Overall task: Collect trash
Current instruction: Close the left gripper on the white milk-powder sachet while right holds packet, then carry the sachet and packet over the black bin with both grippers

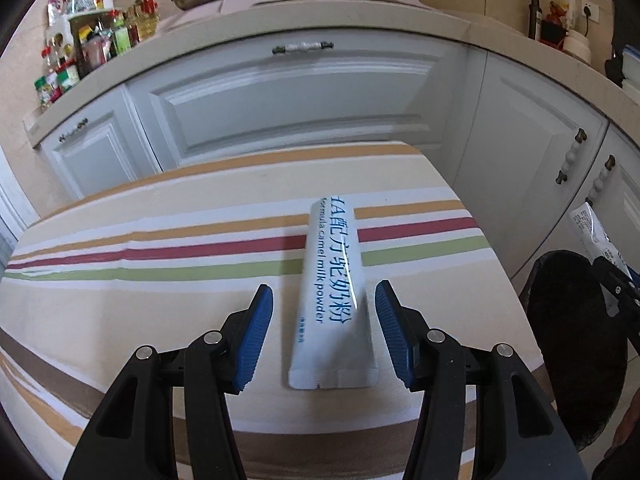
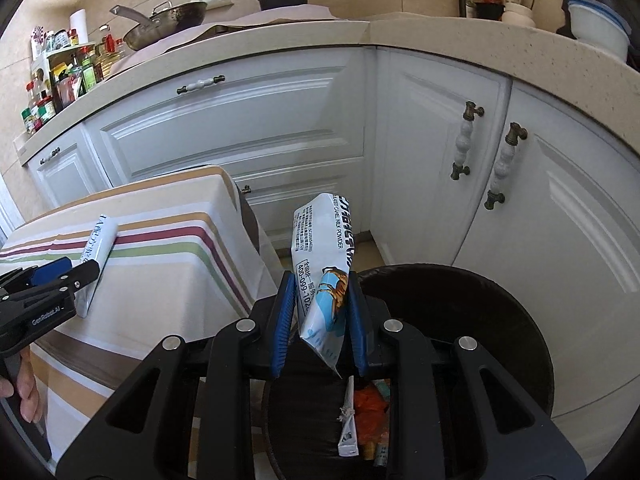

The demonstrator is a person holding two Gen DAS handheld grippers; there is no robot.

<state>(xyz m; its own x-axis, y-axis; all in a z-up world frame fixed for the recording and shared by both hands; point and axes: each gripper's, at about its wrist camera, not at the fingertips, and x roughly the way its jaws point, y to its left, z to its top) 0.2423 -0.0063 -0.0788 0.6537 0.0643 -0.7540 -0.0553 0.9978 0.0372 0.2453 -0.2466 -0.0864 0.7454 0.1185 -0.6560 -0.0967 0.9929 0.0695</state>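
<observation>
We hold a crumpled white milk-powder sachet (image 2: 320, 280) clenched in our right gripper (image 2: 320, 300) over the round black bin (image 2: 520, 340) that already holds scraps, while our left gripper (image 1: 324, 312), fingers released, straddles the last long white sachet (image 1: 334, 280) on the striped-cloth bench (image 1: 160, 300).

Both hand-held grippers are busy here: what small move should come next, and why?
Probably open the right hand-held gripper and drop its milk powder packet: it is already above the black bin that holds other rubbish. The left hand-held gripper straddles the second packet on the striped table, jaws still open.
</observation>
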